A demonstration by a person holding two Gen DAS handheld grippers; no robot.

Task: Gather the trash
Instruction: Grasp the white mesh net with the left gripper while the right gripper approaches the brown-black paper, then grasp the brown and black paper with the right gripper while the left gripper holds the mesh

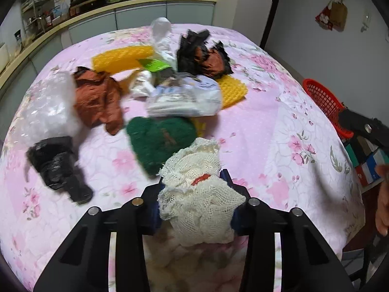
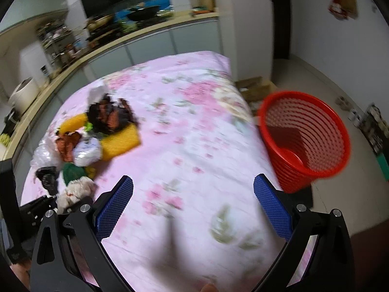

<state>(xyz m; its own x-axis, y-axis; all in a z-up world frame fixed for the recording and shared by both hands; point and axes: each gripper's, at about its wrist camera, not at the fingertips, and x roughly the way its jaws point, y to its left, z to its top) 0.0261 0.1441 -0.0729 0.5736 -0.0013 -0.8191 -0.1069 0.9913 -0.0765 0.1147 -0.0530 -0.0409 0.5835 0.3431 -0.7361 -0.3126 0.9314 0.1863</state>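
Already pinched between the left gripper's (image 1: 194, 194) fingers, a crumpled cream net wrapper (image 1: 198, 194) with a fleck of red in its folds sits at the near edge of the flower-printed worktop (image 1: 279, 126), the pads squeezed into both of its sides. Most of the wad bulges free above and below the pads, so a loose fold could slide out, or part of it snag and drop short, on the way to the red basket (image 2: 304, 146), which stands on the floor off the worktop's edge at about three o'clock from that gripper. The right gripper (image 2: 193, 209) hangs over bare cloth with its blue fingers (image 2: 116, 209) spread wide and nothing between them, the basket at its two o'clock; both hands working toward that side could get in each other's way. Just beyond the wad, at eleven o'clock, a green net (image 1: 158, 138) lies near enough to be dragged along. Farther back wait a black bag (image 1: 58, 165), brown paper (image 1: 97, 102), yellow foam nets (image 1: 121, 56) and a white packet (image 1: 184, 97), all uncollected.
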